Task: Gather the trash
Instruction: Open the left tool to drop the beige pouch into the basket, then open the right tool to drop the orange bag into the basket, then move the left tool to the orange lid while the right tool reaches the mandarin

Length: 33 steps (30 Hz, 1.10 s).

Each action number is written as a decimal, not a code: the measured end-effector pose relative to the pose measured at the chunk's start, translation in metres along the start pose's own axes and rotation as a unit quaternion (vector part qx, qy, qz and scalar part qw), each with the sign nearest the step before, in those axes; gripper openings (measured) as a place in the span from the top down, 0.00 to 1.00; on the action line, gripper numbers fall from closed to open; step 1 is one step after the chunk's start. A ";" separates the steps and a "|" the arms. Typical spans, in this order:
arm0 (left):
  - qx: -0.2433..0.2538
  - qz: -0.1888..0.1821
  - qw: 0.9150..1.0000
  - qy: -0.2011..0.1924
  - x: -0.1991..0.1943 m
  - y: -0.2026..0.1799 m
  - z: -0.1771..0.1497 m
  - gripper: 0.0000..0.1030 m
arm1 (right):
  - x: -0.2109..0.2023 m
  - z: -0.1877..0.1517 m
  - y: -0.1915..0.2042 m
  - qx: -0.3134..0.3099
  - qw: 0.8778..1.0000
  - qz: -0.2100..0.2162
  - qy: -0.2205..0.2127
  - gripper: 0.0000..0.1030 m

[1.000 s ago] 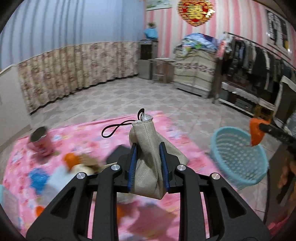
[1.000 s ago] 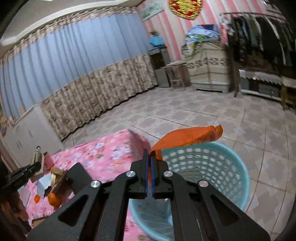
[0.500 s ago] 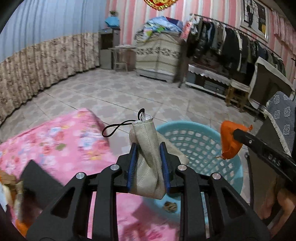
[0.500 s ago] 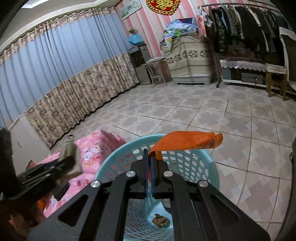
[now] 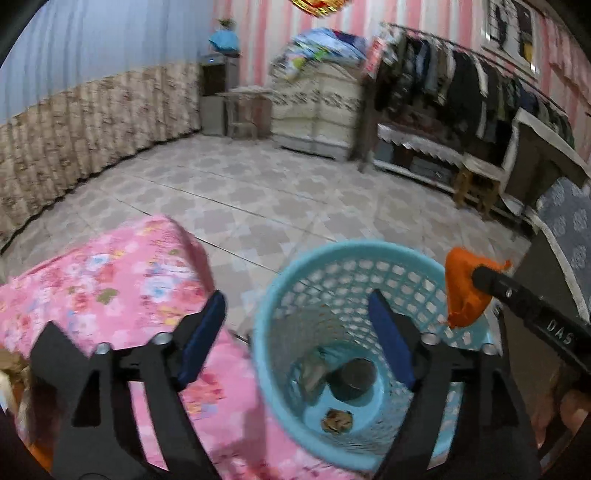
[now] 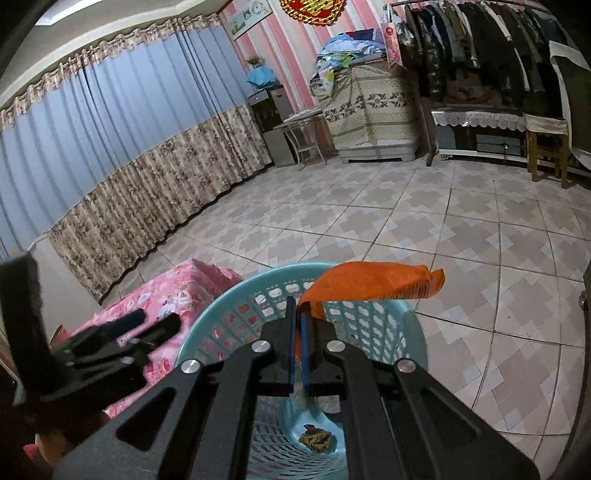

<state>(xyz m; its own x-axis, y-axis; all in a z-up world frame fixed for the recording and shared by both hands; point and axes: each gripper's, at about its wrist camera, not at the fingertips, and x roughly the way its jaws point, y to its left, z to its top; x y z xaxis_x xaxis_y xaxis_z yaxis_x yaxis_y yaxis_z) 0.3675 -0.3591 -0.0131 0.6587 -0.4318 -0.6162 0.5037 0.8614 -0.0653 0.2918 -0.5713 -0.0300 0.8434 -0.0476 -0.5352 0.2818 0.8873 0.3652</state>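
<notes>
Partway: some trash binned, more in hand.
Left hand-held gripper (image 5: 295, 314) is opening, nothing between its jaws, above the blue basket (image 5: 280, 280), where scraps (image 5: 336, 419) already lie; right hand-held gripper (image 6: 298, 314) stays out of it, pressed together on an orange wrapper (image 6: 373, 284) over the rim, not yet dropped.

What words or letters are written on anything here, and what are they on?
"DAS": white letters on the black arm of the right tool, left wrist view; anything after them is hidden.
Red hanging ornament: gold pattern, too blurred to read.
Wall picture: too small to read.
Nothing else carries readable text.
</notes>
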 end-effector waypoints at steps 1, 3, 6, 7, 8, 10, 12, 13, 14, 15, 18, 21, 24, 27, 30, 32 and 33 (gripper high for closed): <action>-0.004 0.015 1.000 -0.013 -0.010 0.006 -0.001 0.13 | 0.001 -0.001 0.002 0.000 1.000 0.002 0.001 0.98; -0.004 0.029 0.999 -0.026 -0.023 0.015 0.000 0.10 | 0.005 -0.003 0.007 -0.001 1.000 0.006 0.005 0.98; -0.001 0.054 0.998 -0.041 -0.042 0.026 0.002 0.06 | 0.009 -0.006 0.017 -0.005 1.000 0.009 0.008 0.98; -0.002 0.060 0.997 -0.045 -0.048 0.031 0.002 0.05 | 0.011 -0.005 0.019 -0.005 1.000 0.010 0.009 0.98; -0.004 0.065 0.997 -0.049 -0.053 0.035 0.002 0.05 | 0.012 -0.006 0.021 -0.004 1.000 0.011 0.009 0.98; -0.009 0.071 0.996 -0.053 -0.061 0.042 0.003 0.05 | 0.012 -0.006 0.024 -0.004 1.000 0.009 0.009 0.97; -0.017 0.073 0.996 -0.054 -0.067 0.049 0.002 0.05 | 0.016 -0.007 0.026 0.001 1.000 0.007 0.013 0.94; -0.020 0.074 0.996 -0.055 -0.069 0.052 0.002 0.05 | 0.018 -0.007 0.027 0.001 1.000 0.006 0.015 0.94; -0.022 0.074 0.996 -0.055 -0.070 0.054 0.001 0.05 | 0.018 -0.007 0.030 0.000 1.000 0.001 0.014 0.94; -0.024 0.075 0.995 -0.054 -0.072 0.057 0.001 0.05 | 0.019 -0.007 0.031 -0.002 1.000 -0.004 0.015 0.94; -0.028 0.080 0.995 -0.053 -0.075 0.063 -0.001 0.05 | 0.026 -0.009 0.034 -0.004 0.999 -0.012 0.031 0.94; -0.033 0.085 0.995 -0.051 -0.077 0.071 -0.001 0.05 | 0.038 -0.015 0.032 -0.001 0.998 -0.034 0.058 0.82; -0.039 0.086 0.994 -0.051 -0.081 0.078 -0.002 0.05 | 0.047 -0.022 0.028 0.003 0.995 -0.055 0.079 0.24; -0.045 0.090 0.993 -0.057 -0.089 0.085 -0.003 0.05 | 0.046 -0.023 0.030 -0.003 0.995 -0.058 0.086 0.24; -0.052 0.096 0.992 -0.060 -0.097 0.095 -0.004 0.05 | 0.041 -0.021 0.033 -0.011 0.995 -0.064 0.079 0.24; -0.055 0.099 0.992 -0.059 -0.100 0.100 -0.005 0.05 | 0.037 -0.021 0.034 -0.013 0.995 -0.071 0.074 0.24; -0.057 0.101 0.991 -0.059 -0.102 0.102 -0.006 0.05 | 0.034 -0.019 0.033 -0.012 0.995 -0.073 0.071 0.24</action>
<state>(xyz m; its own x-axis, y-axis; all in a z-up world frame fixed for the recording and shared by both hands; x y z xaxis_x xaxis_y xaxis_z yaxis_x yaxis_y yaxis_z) 0.3482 -0.2254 0.0382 0.8044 -0.2699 -0.5292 0.2930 0.9552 -0.0418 0.3217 -0.5347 -0.0506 0.7204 -0.1126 -0.6844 0.3835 0.8869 0.2578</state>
